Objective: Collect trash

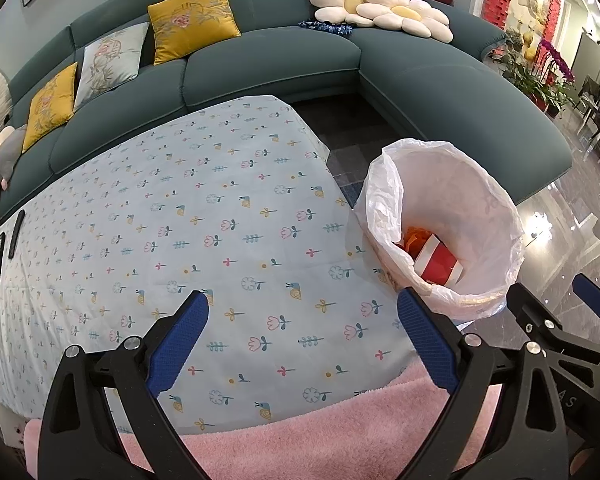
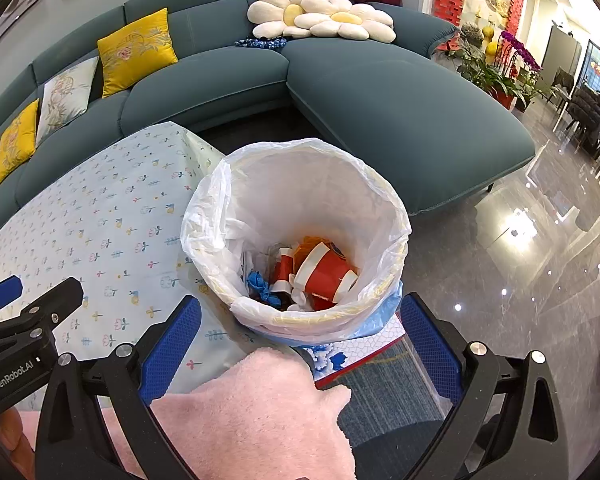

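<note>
Your collecting looks close to finished. The bin (image 2: 300,240), lined with a white bag (image 2: 204,216), stands on the floor just beside the tabletop's (image 1: 180,220) corner, and it already holds the trash (image 2: 320,272): a red-and-white paper cup, something orange behind it, and a crumpled blue scrap at about 8 o'clock inside the liner.

Your left tongs (image 1: 302,344) hang spread wide over the flowered cloth with nothing between the pads. Your right tongs (image 2: 300,344) are equally wide and empty, hovering above the bin's near rim.

On the cloth you can see no loose litter. Only a few dark flat objects (image 1: 8,240) lie at the far left edge, around 9 o'clock; they may be remotes or phones, but the fisheye squeezes them too much to be sure.

The pink fleece (image 2: 252,412) at 6 o'clock covers the tabletop's near edge and part of the patterned box (image 2: 352,348) beneath the bin. The bin's outer wall and the floor behind it stay out of sight, so any litter there goes unchecked.
</note>
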Demonstrator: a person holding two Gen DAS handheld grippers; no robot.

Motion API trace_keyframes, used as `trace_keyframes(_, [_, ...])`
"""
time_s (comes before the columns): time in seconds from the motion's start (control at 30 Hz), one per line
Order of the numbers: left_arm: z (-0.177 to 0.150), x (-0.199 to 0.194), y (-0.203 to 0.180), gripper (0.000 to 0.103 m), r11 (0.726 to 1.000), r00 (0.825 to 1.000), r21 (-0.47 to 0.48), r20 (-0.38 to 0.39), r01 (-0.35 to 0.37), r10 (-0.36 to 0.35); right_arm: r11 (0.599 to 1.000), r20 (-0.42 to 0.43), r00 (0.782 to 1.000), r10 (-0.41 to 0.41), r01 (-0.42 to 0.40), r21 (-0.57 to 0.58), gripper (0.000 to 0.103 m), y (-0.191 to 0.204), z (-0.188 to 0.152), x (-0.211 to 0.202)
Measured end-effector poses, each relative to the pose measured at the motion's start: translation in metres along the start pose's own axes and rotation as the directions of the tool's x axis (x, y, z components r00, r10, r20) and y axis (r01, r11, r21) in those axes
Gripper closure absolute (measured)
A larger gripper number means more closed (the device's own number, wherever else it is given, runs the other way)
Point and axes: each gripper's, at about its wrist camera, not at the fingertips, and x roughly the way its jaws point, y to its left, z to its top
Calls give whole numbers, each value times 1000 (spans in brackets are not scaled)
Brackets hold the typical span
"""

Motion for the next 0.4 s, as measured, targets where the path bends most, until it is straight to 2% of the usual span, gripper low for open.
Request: trace_keyframes(0.4, [0,2,0,12,1000,999,5,-13,30,-30,1000,1,1000,-2,2,1,7,0,0,1])
